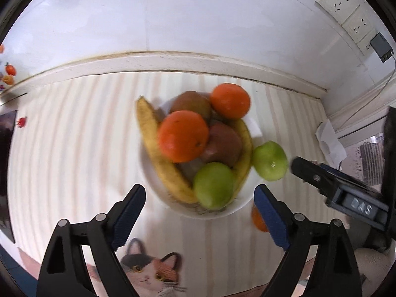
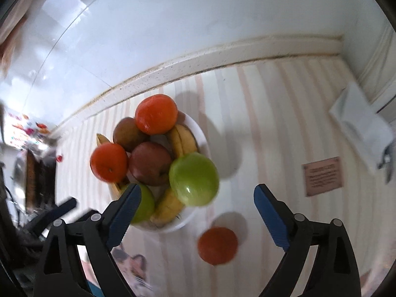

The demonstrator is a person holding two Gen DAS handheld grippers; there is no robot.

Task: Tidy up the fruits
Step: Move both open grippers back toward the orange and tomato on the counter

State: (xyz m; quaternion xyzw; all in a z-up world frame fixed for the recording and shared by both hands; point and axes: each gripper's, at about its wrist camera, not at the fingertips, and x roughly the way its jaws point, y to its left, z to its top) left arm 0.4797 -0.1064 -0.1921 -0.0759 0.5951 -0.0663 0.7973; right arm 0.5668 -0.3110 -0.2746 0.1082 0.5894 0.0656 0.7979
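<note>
Orange fruits (image 2: 156,113) three, green apples (image 2: 194,179) two, bananas (image 1: 158,153) two.

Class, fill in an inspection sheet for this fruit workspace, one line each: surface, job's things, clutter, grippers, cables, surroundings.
Surface: striped tablecloth with a cat picture.
Job's things: white bowl piled with oranges, apples and bananas; one green apple blurred at the rim, resting or falling unclear; loose orange on the cloth.
Clutter: crumpled tissue; brown card.
Grippers: left gripper and right gripper open, empty.
Cables: charger plugged in, cord trailing down.
Surroundings: white wall, wall sockets.
</note>
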